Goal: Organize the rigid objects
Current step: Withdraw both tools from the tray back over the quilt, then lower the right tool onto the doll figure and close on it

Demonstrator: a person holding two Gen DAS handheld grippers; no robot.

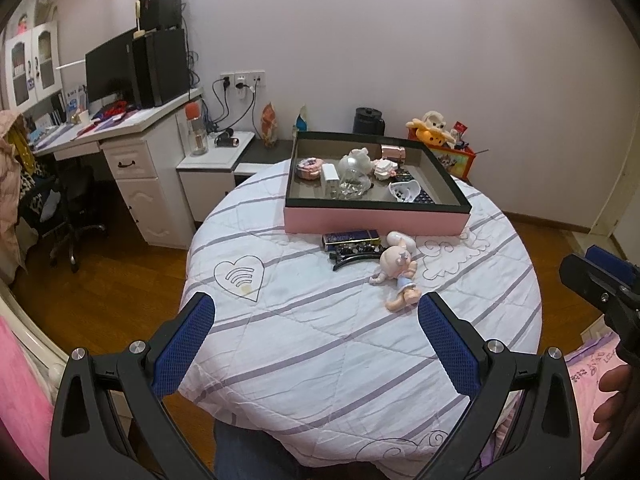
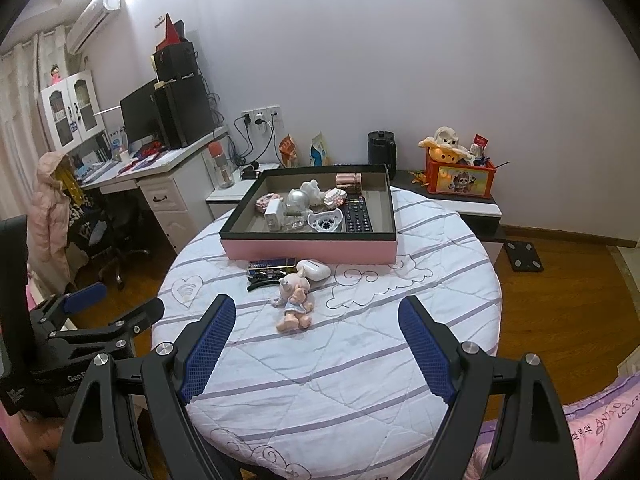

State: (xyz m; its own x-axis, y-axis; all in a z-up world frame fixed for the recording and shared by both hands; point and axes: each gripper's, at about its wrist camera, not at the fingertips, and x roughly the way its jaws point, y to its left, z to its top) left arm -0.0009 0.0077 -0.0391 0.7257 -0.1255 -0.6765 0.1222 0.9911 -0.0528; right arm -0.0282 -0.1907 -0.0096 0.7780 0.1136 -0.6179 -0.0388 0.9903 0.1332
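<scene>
Doll (image 2: 294,300) lies on table (image 2: 360,360) before pink box (image 2: 308,250). Right tongs (image 2: 316,344) & left tongs (image 1: 316,344) spread, empty. Approach low, pinch doll at body.

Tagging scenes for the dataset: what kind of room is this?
Likely a bedroom or home study. A white desk with a monitor, a wall air conditioner, and a round table under a quilted striped cover point to a lived-in home, not a lab.
</scene>
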